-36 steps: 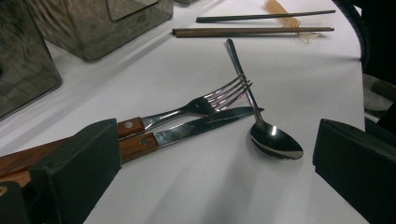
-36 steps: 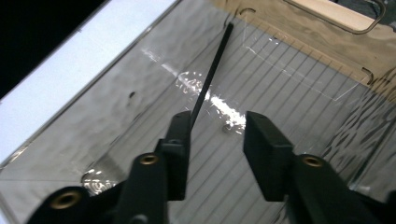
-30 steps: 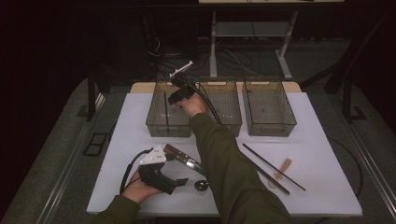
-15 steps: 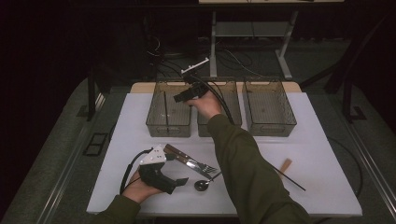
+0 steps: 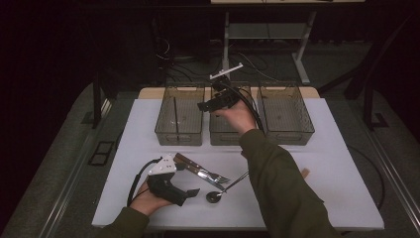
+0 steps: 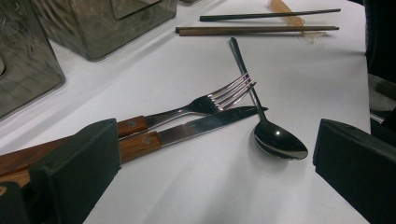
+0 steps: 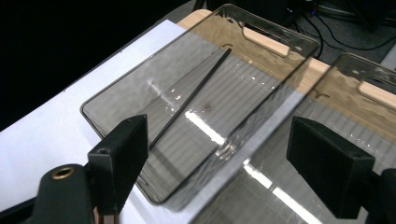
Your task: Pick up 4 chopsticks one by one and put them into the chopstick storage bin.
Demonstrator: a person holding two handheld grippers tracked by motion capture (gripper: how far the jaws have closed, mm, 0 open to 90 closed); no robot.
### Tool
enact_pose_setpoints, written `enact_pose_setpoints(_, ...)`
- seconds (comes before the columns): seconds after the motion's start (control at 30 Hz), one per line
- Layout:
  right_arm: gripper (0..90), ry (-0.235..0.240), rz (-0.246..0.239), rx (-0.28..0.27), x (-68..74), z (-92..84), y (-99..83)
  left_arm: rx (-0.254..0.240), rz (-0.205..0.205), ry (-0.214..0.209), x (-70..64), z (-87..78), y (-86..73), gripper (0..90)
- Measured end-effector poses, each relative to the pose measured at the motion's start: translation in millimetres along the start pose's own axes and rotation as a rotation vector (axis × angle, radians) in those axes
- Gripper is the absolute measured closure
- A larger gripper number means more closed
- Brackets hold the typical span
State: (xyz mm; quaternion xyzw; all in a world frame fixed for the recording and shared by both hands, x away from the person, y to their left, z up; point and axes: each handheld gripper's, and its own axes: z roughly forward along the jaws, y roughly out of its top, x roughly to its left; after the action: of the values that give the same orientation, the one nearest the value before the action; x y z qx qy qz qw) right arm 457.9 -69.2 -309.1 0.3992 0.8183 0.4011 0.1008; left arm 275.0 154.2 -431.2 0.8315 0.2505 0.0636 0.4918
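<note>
Bins three, one chopstick inside

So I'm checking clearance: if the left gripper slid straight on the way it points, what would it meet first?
Probably the spoon, lying between the open jaws of the left gripper just ahead; the knife and fork lie close beside that line, so depth leaves some doubt.

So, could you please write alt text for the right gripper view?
The right gripper, jaws open and empty, hangs above a clear plastic bin that holds one dark chopstick lying slantwise. A second clear bin stands beside it on the white table.
</note>
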Motion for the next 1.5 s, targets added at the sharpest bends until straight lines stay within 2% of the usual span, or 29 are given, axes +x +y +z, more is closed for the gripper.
enact_pose_setpoints(0.23, 20.3, -0.009, -0.010, -0.013, -5.3, -14.6, -14.7, 0.000, -0.003, 0.000, 0.6, -0.1, -0.1, 0.0)
enact_pose_setpoints(0.5, 18.7, 0.029, -0.017, -0.032, -11.8, -30.1, -34.6, 0.008, -0.007, 0.002, 0.6, -0.8, -0.4, 0.0)
enact_pose_setpoints(0.8, 13.9, 0.041, -0.007, -0.022, -21.8, -48.4, -59.2, 0.012, -0.009, 0.004, 3.4, -1.8, -0.7, 0.0)
enact_pose_setpoints(1.33, 12.4, 0.059, -0.037, -0.023, -36.7, -74.3, -108.3, 0.011, -0.009, -0.002, 4.2, -2.4, -0.9, 0.0)
enact_pose_setpoints(1.5, 13.3, 0.070, -0.020, -0.029, -44.9, -78.9, -127.3, 0.009, -0.010, -0.003, 3.5, -1.2, -1.1, 0.0)
